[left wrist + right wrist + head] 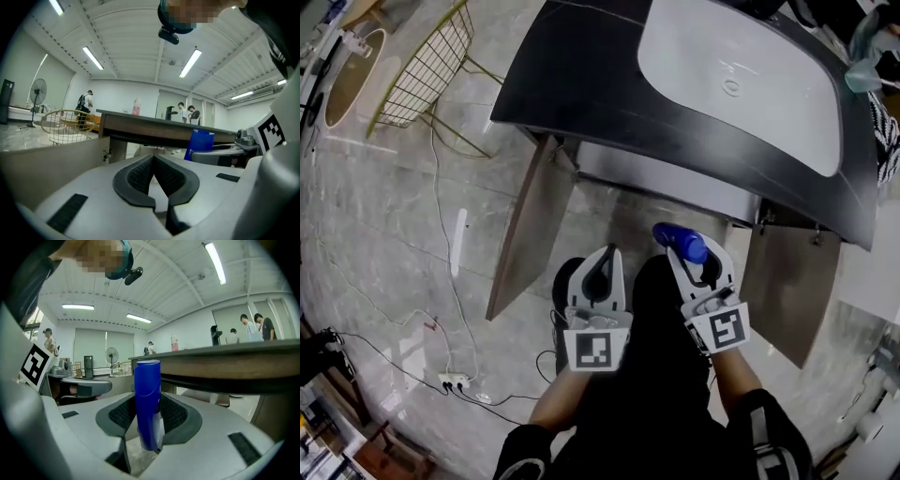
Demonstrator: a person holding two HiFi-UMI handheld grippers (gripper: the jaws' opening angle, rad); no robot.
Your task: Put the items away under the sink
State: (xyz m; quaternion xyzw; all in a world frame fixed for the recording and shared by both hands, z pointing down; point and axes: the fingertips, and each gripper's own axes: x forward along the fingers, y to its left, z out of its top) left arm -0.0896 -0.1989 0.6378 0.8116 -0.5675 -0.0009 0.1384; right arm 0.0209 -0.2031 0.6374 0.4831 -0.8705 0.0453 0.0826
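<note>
Grey marble floor (384, 234) spread out below me, and ahead stood the dark tabletop (572, 84) with its white sink (675, 56) set into it. Underneath, both cabinet doors stood swung wide, the left door (523, 234) and the right door (787, 286), so the space under the sink was open to me.

I had the right tool (700, 261) clamped on a blue bottle (147, 399). The bottle stood upright between the pads, its top well above them. The left tool (598, 265) carried nothing; its pads met at the tips with only air behind them. Both tools sat low and side by side, just in front of the cabinet opening and pointing roughly level towards it.

I judged the step in hand to be the carry-in: the bottle was gripped and lined up but not yet inside the cabinet. The next move called for pushing the right tool forward between the doors, low enough for the bottle's top to pass under the edge of the tabletop. Then I would need to set the bottle down upright inside before letting go. I could not see the cabinet's inside, so I could not pick a spot yet.
</note>
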